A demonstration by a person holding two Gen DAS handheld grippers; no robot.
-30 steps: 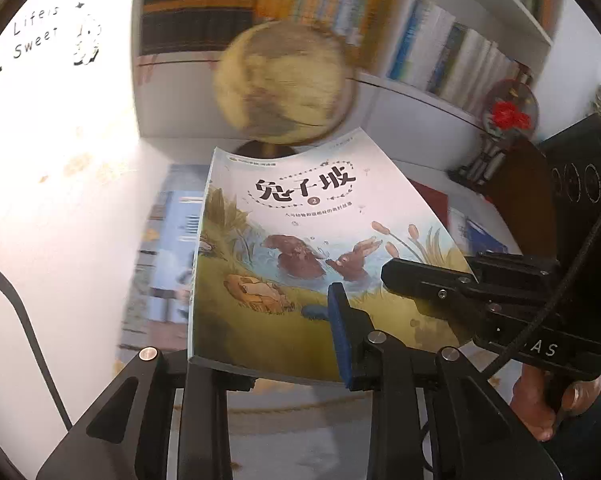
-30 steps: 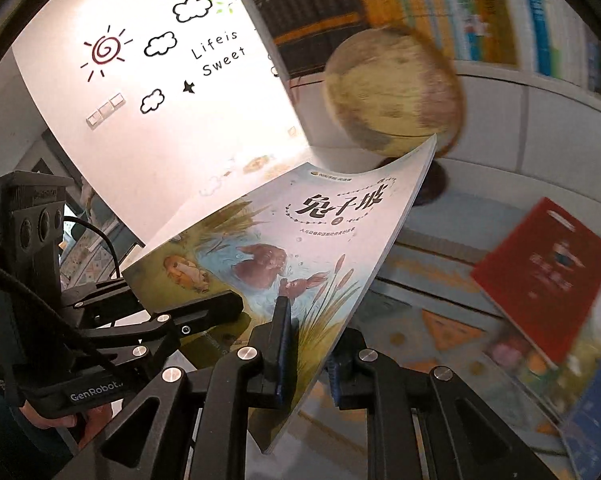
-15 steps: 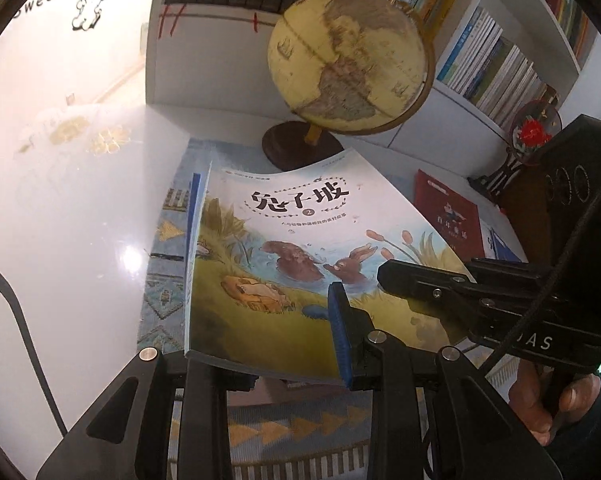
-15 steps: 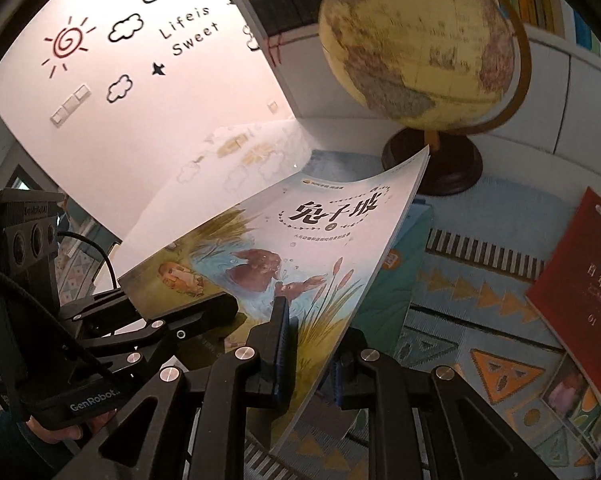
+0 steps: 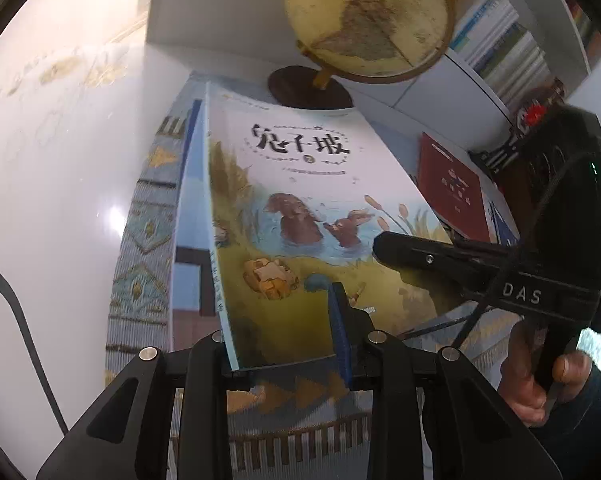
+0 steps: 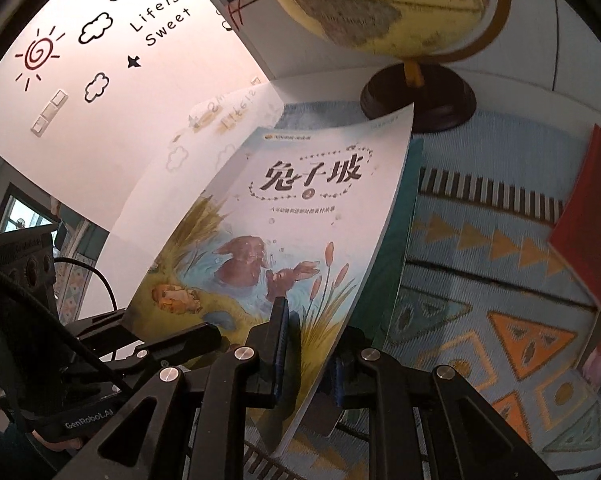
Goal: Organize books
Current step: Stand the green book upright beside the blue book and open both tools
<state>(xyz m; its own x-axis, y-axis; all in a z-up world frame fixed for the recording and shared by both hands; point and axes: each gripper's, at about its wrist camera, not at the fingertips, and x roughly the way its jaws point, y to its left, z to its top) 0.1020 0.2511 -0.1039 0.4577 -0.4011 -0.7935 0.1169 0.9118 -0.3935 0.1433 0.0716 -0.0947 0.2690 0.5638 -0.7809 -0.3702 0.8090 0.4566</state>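
Observation:
A picture book (image 5: 300, 216) with rabbits in a pond on its cover hangs tilted just above the patterned mat, held by both grippers. My left gripper (image 5: 284, 344) is shut on its near edge, the blue pad lying on the cover. My right gripper (image 6: 308, 352) is shut on the book's (image 6: 284, 216) near right edge, and its finger shows in the left wrist view (image 5: 404, 246). The left gripper (image 6: 196, 332) shows beside it in the right wrist view. Under the held book lies a blue-green book (image 5: 190, 208) (image 6: 400, 240), mostly hidden.
A globe (image 5: 364, 20) (image 6: 380, 4) on a dark round base stands just beyond the books. A red book (image 5: 452, 188) (image 6: 588, 216) lies to the right on the patterned mat (image 6: 500, 280). White shelves with books (image 5: 508, 44) rise behind, glossy white tabletop (image 5: 60, 180) at left.
Both grippers have sunk with the picture book toward the mat and the book lying there. The globe has slid up in both views. Both grips are unchanged.

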